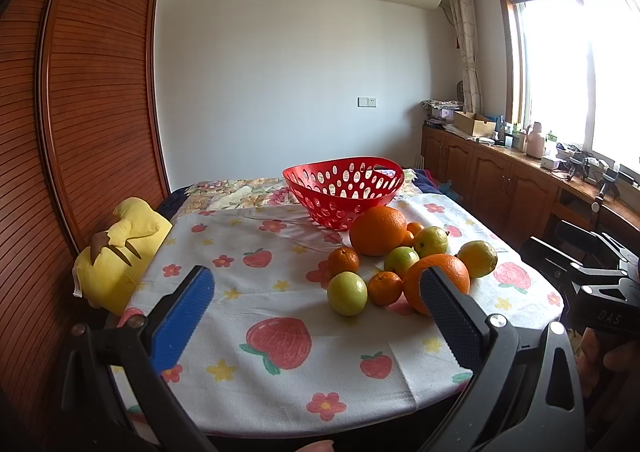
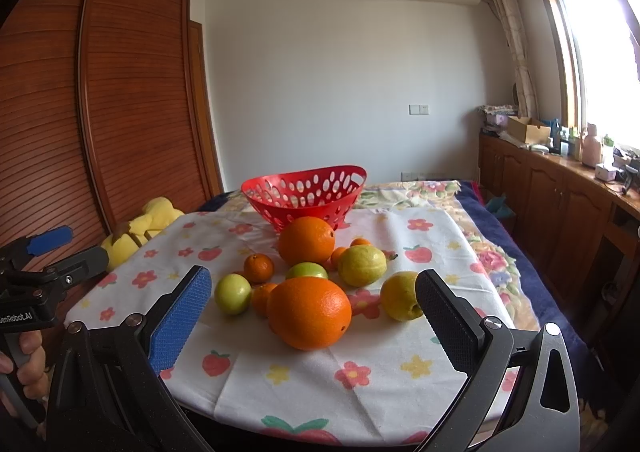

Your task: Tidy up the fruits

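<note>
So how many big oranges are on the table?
2. The near orange sits at the front of the pile; the far orange sits just before the red basket.

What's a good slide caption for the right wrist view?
Open right gripper faces a large orange among loose citrus on a fruit-print tablecloth, empty red basket behind.

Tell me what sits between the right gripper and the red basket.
In the right wrist view, the fruit pile lies between the right gripper and the red basket: nearest a big orange, behind it a second orange, small fruits around.
</note>
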A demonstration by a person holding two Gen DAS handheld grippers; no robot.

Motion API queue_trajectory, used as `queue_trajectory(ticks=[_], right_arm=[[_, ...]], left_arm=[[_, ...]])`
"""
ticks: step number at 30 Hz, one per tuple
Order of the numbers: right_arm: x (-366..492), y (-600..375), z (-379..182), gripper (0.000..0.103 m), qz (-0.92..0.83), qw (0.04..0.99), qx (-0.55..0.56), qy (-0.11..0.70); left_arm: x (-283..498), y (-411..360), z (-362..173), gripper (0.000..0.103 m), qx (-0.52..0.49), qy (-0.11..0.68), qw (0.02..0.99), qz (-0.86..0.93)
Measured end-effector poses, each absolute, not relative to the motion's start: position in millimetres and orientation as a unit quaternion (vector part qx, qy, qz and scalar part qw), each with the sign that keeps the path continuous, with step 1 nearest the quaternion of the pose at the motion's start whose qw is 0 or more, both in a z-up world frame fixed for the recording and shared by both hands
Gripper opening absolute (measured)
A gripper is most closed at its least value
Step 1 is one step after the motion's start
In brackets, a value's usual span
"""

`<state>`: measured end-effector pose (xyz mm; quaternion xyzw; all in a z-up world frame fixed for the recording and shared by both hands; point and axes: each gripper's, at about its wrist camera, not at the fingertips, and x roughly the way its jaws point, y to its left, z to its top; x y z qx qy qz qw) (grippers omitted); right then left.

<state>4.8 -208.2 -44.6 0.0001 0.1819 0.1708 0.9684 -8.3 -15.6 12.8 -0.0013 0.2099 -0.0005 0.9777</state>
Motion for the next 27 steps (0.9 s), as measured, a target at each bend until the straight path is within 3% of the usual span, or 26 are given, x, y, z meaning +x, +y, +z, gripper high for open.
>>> queue_trajectory(ticks=[27], right_arm=[[5.0,-207.3,-43.7,0.103,0.17,0.969,-0.002,0.181]], left_arm=[[-10.1,-18.3,14.6,0.103,-0.001,0.209,0.978,0.0]])
